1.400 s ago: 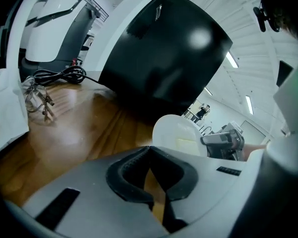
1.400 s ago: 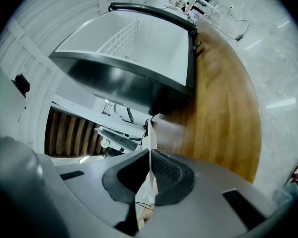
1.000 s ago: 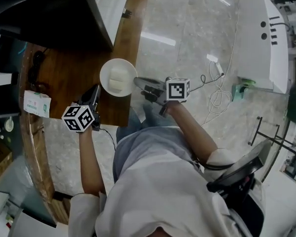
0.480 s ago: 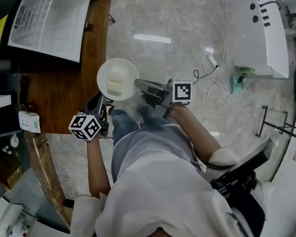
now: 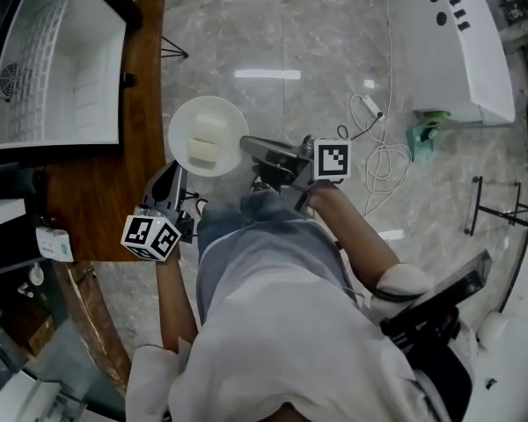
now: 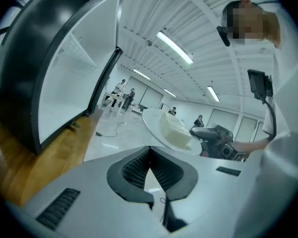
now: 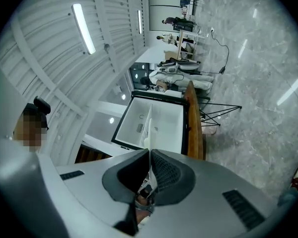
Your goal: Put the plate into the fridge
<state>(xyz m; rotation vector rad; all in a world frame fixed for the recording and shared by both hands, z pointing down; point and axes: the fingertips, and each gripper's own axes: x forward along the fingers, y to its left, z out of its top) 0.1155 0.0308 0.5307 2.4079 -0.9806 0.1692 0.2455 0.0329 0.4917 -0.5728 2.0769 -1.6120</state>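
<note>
The white plate point(image 5: 208, 136) carries a pale block of food and hangs level over the floor, just right of the wooden counter point(image 5: 141, 174). My right gripper point(image 5: 245, 146) is shut on the plate's near rim. In the right gripper view the plate point(image 7: 148, 129) stands edge-on between the pads of that gripper point(image 7: 149, 157). Beyond it is the fridge point(image 7: 156, 123), door open and white inside. It also shows at the head view's upper left point(image 5: 57, 69). My left gripper point(image 5: 169, 176) sits below-left of the plate, shut on nothing point(image 6: 149, 155); from there the plate point(image 6: 166, 128) shows ahead.
A small white packet point(image 5: 53, 244) lies on the counter's near end. White cables point(image 5: 383, 161) trail over the marble floor to a white appliance point(image 5: 458, 42). A dark chair point(image 5: 431, 310) is behind the person. The fridge door point(image 6: 64, 78) stands wide at the left.
The plate has left the counter top and now hangs over the floor beside its edge. Both grippers went with it. The open fridge has come further into the head view.
</note>
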